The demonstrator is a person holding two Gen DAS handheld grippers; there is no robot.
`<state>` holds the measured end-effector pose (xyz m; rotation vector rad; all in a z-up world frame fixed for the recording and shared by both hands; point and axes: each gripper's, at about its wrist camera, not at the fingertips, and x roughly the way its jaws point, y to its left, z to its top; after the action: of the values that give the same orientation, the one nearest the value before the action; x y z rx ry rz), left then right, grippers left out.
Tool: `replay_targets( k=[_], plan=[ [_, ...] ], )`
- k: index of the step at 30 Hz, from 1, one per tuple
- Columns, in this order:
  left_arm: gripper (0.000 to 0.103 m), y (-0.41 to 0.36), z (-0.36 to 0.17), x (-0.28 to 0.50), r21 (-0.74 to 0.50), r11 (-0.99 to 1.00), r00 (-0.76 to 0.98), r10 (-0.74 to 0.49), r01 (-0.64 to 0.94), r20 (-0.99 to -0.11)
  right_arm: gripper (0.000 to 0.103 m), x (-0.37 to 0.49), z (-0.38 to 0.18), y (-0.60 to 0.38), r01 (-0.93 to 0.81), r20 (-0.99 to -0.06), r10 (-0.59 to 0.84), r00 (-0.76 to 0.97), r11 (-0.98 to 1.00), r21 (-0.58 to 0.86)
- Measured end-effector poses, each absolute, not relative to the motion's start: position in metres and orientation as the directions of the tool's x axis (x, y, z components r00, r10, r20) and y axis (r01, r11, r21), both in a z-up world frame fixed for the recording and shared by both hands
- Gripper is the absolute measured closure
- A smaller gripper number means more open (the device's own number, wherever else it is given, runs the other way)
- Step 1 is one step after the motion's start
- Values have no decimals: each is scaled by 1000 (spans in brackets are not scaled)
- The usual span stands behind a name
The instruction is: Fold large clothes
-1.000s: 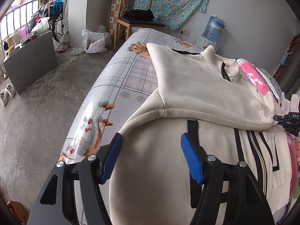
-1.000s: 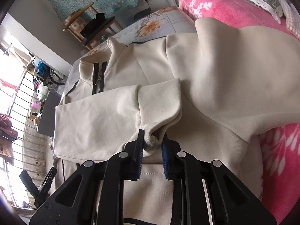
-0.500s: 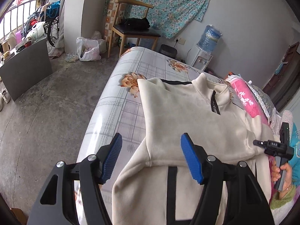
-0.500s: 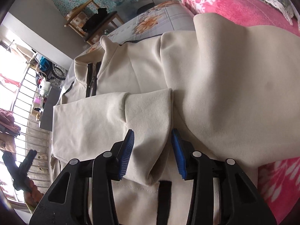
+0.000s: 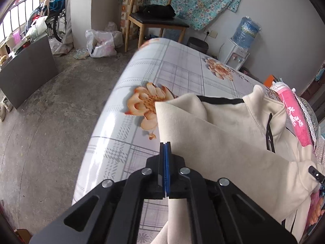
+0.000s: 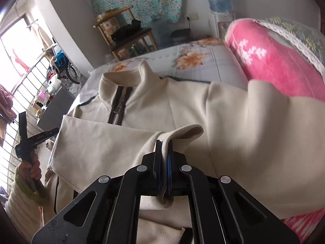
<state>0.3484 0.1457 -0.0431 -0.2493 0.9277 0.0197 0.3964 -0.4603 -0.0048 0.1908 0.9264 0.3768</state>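
Chair (image 5: 156, 18) holding black bag (image 5: 156, 11), plastic bag (image 5: 101, 43) holding pink items

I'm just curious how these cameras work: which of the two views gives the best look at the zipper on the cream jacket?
The right wrist view. There the zipper faces the camera below the open collar, with its dark tape and metal teeth clear. In the left wrist view the same zipper sits far off to the right, seen edge-on as a thin dark line on the cream jacket.

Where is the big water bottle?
In the left wrist view, the blue water bottle sits at the upper right, atop a white dispenser against the back wall, just beyond the bed and right of the wooden chair.
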Motion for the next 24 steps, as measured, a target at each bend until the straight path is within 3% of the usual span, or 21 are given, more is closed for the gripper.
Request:
replay_targets(
  k=[5,10,14,15,20,22,24],
  plan=[
    [103,174,-34,342,-264,947,636,-90,-184,-766,100,397,15,-463,-321,-633,468,617,884,340],
    [103,178,-46,342,-403,904,578,-254,-143,-775,100,414,-25,-473,-221,-729,424,537,905,364],
    [74,161,-55,350,-404,908,517,-297,-106,-803,100,408,-35,-477,-189,-768,387,510,922,339],
    [71,158,-59,354,-397,911,500,-296,-107,-814,100,408,-38,-477,-180,-780,377,499,926,332],
    [71,142,-65,365,-320,942,516,-226,-99,-826,100,405,-51,-477,-157,-826,336,453,942,297],
    [91,135,-62,366,-266,961,537,-186,-75,-823,100,406,-50,-474,-160,-832,321,453,947,278],
    [98,127,-55,362,-211,977,568,-150,-44,-809,100,406,-41,-467,-180,-822,317,472,948,262]
  ],
)
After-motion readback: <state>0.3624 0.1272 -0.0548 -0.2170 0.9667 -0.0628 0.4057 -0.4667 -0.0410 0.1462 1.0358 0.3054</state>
